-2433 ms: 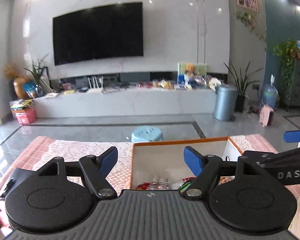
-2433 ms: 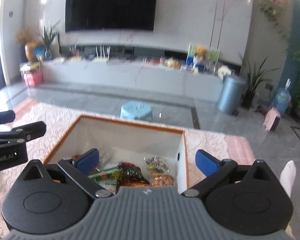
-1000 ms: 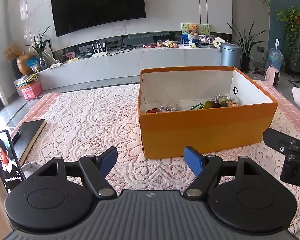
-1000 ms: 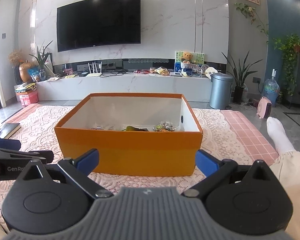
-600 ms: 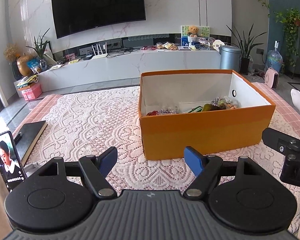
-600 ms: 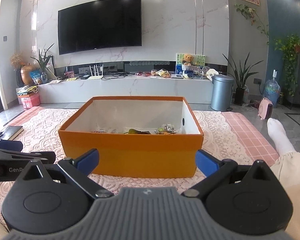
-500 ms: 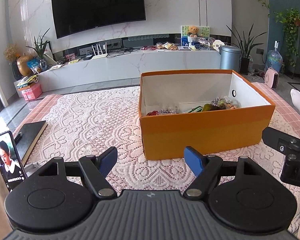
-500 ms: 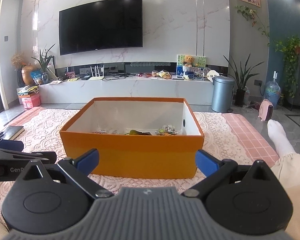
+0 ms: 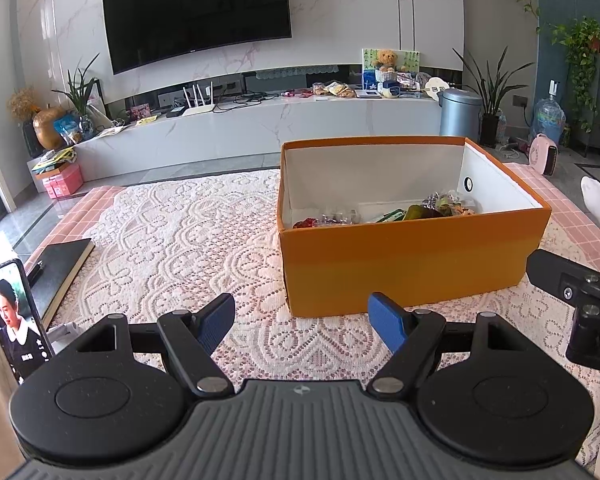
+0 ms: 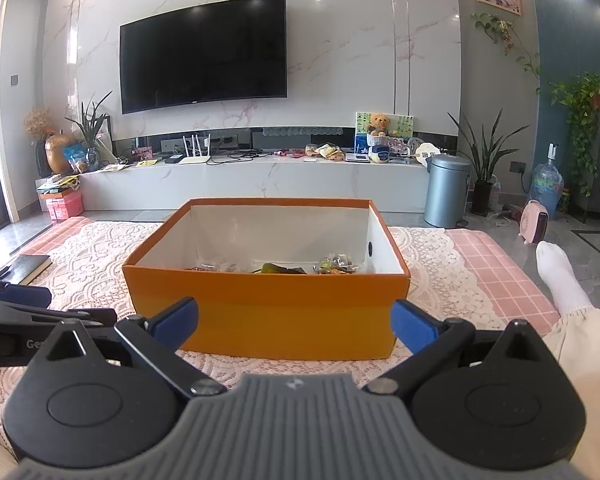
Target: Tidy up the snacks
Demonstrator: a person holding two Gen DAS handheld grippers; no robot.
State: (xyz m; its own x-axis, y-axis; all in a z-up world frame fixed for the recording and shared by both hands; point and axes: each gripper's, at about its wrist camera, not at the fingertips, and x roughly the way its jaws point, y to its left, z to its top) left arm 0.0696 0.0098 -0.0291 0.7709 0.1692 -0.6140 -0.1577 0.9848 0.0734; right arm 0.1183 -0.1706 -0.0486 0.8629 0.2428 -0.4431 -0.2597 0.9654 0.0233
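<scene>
Left wrist view showing lace tablecloth bare of loose snacks; we are judging task near done. Orange box sitting on cloth, snacks lying inside on its floor. We are holding left gripper and right gripper short of box, both with jaws spread wide, gripping nothing. Phone and notebook lying at left edge, seemingly no part of job. Since 2.4 s ago we are backing both grippers off from over box; last half second nearly unchanged.
</scene>
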